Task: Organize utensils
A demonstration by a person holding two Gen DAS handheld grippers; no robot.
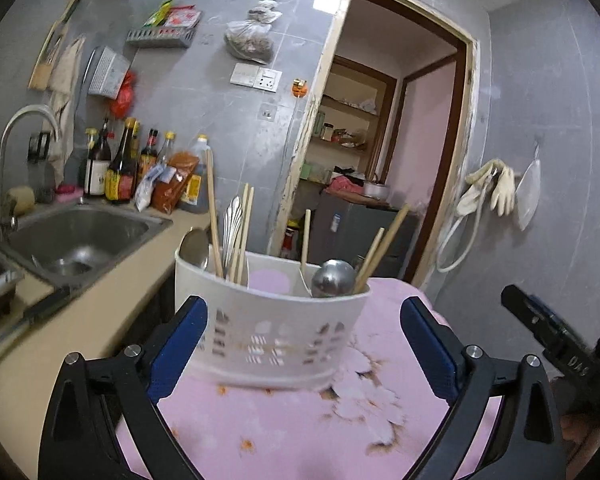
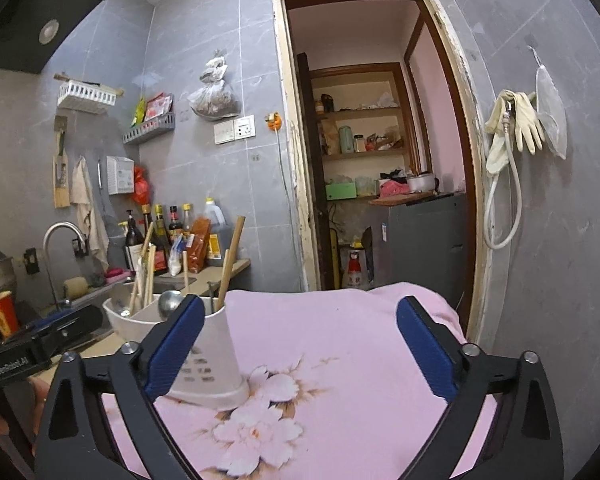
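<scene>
The caddy (image 1: 272, 320), a white plastic holder with slotted sides, stood upright on a pink flowered cloth (image 1: 292, 420) that covered the bench, just beside the counter edge and the sink (image 1: 80, 236). Its left compartment held chopsticks (image 1: 214, 216), a spoon (image 1: 194, 246) and what looked like a fork handle (image 1: 233, 220); its middle compartment looked empty; its right compartment held a ladle (image 1: 333, 278) with its bowl up and more chopsticks (image 1: 384, 244). No loose utensil showed on the cloth in either view.

The left gripper (image 1: 304, 344) faced the caddy squarely, its jaws wide apart with the caddy between them and nothing clamped; whether the blue pads touched the walls could not be told. The right gripper (image 2: 300, 344) hung to the caddy's right over bare cloth, jaws likewise apart and empty, its left pad overlapping the caddy's end in that view.

Judged from this, the sorting itself seemed largely done or paused, and the step in hand was either steadying the caddy or choosing a piece to move. The next move probably called for closing on one slim handle from above, well clear of its neighbours, since the chopsticks leaned loosely and the light caddy could tip or slide on the soft cloth
</scene>
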